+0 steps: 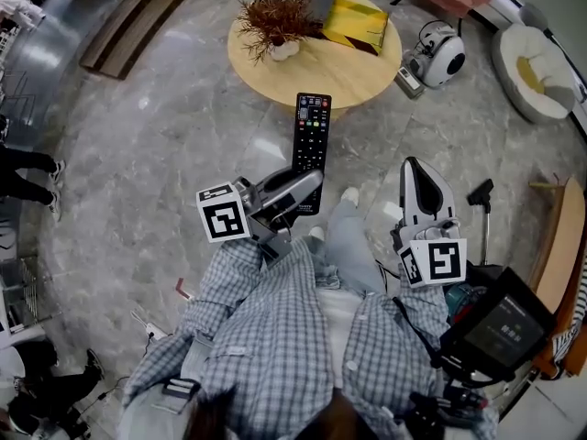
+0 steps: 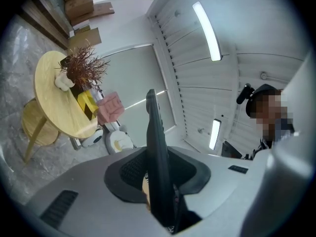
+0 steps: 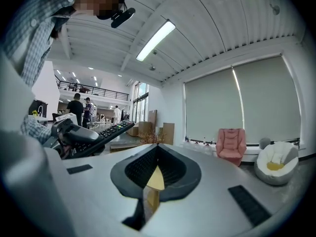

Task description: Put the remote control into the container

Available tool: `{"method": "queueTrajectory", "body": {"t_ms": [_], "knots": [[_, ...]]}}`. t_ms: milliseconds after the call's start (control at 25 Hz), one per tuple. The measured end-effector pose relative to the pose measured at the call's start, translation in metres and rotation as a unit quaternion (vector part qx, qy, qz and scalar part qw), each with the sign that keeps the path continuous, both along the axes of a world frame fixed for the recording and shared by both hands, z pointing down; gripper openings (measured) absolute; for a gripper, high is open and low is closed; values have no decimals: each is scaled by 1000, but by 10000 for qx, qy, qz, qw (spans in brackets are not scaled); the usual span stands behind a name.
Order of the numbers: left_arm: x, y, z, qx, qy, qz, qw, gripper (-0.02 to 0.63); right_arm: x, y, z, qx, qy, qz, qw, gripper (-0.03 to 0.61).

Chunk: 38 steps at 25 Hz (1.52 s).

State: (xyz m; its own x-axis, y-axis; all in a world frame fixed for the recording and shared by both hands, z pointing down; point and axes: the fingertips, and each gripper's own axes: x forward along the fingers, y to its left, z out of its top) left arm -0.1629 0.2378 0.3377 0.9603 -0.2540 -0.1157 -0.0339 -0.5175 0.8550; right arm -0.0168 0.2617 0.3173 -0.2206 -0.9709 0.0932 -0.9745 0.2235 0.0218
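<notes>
My left hand-held gripper (image 1: 301, 189) clamps the remote control (image 1: 312, 134), which points toward twelve o'clock; my right hand-held gripper (image 1: 417, 174) is closed on nothing.

Head down — others level (table (image 1: 358, 73) shared).

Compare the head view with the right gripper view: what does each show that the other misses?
Head view only: the two marker cubes and the white round device on the floor beside the table.
Right gripper view only: the ceiling lights, the window blinds, people standing far off, and the right gripper shut with nothing between its jaws.
Both: the remote control clamped in the left gripper, the pink armchair and the white cushion seat.
</notes>
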Motion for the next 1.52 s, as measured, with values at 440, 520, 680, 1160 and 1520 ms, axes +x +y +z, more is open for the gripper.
{"method": "queueTrajectory", "body": {"t_ms": [440, 520, 680, 1160, 1520], "knots": [[17, -37, -1, -119, -85, -150, 9998, 115, 9, -46, -2, -81, 179, -313, 9993, 6], [28, -63, 11, -218, -107, -199, 9995, 115, 21, -73, 8, -166, 188, -361, 9990, 6], [43, -97, 18, -303, -123, -320, 9990, 115, 39, -108, 13, -208, 229, -425, 9986, 6], [124, -179, 28, -334, -57, -493, 9982, 115, 114, -195, 31, -271, 184, -676, 9972, 6], [145, -198, 10, -287, -22, -431, 9987, 115, 124, -215, 21, -278, 314, -768, 9962, 6]]}}
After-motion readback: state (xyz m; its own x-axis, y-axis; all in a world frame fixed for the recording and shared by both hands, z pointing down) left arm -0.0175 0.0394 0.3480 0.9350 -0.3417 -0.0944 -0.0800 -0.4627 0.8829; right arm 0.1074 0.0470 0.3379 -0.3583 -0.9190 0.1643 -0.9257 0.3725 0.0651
